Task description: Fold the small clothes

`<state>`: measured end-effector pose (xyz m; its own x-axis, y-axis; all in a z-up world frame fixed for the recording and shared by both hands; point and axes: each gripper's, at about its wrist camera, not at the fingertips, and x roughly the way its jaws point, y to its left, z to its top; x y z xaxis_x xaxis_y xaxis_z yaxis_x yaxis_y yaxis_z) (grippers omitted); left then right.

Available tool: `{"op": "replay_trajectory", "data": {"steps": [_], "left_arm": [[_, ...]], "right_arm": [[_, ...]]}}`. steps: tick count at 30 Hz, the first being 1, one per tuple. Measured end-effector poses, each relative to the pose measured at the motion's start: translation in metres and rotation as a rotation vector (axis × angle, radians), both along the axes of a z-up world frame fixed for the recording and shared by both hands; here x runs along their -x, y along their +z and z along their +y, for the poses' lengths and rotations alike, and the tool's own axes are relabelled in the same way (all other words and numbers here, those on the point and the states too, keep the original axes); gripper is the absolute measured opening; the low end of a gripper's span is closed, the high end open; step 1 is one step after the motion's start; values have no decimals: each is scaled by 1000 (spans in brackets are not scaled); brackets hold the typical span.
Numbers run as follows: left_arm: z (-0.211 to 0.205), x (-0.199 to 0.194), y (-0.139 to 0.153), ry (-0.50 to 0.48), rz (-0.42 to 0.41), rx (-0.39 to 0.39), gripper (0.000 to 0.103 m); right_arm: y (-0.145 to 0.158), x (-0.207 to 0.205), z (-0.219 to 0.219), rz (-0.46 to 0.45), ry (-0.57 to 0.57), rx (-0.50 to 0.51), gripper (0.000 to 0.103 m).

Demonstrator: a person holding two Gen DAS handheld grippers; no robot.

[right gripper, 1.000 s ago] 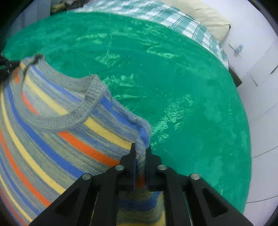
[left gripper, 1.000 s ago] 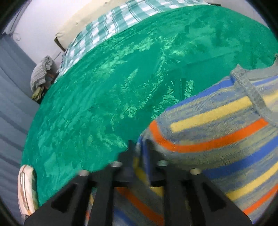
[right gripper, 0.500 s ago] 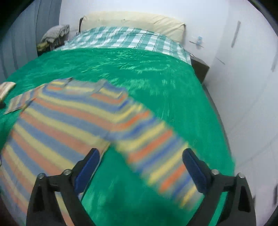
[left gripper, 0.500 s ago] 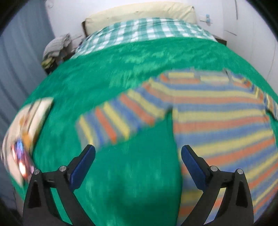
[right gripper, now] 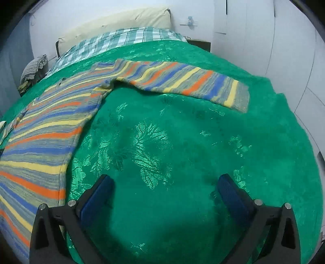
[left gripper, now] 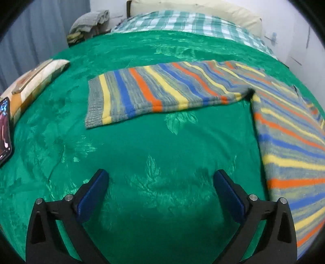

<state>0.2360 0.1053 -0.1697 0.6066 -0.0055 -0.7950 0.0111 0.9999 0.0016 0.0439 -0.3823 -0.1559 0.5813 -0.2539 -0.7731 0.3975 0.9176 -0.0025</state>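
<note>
A striped sweater [left gripper: 288, 130] in grey, blue, orange and yellow lies flat on the green blanket [left gripper: 142, 154]. Its left sleeve [left gripper: 158, 91] stretches out to the left in the left wrist view. Its right sleeve [right gripper: 193, 83] stretches out to the right in the right wrist view, with the body [right gripper: 44, 130] at the left. My left gripper [left gripper: 160, 182] is open and empty over bare blanket, below the left sleeve. My right gripper [right gripper: 165, 186] is open and empty over bare blanket [right gripper: 182, 142], below the right sleeve.
A folded patterned cloth [left gripper: 34, 79] and a phone [left gripper: 4, 130] lie at the blanket's left edge. A checked sheet [left gripper: 182, 20] and a cream pillow [left gripper: 203, 10] are at the bed's head. A pile of clothes [left gripper: 87, 22] sits beside the bed. White cupboards [right gripper: 284, 40] stand to the right.
Both grippers were shut on the sweater's shoulders a second ago. They have let go, opened and drawn back, and the sweater now lies spread flat with both sleeves out.
</note>
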Motion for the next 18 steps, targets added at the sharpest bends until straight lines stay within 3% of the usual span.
{"op": "replay_trajectory", "data": {"steps": [18], "left_arm": [[-2,4,0,5,-11,-5,103]], "right_arm": [[-2,6,0,-33,8,-3,103]]}}
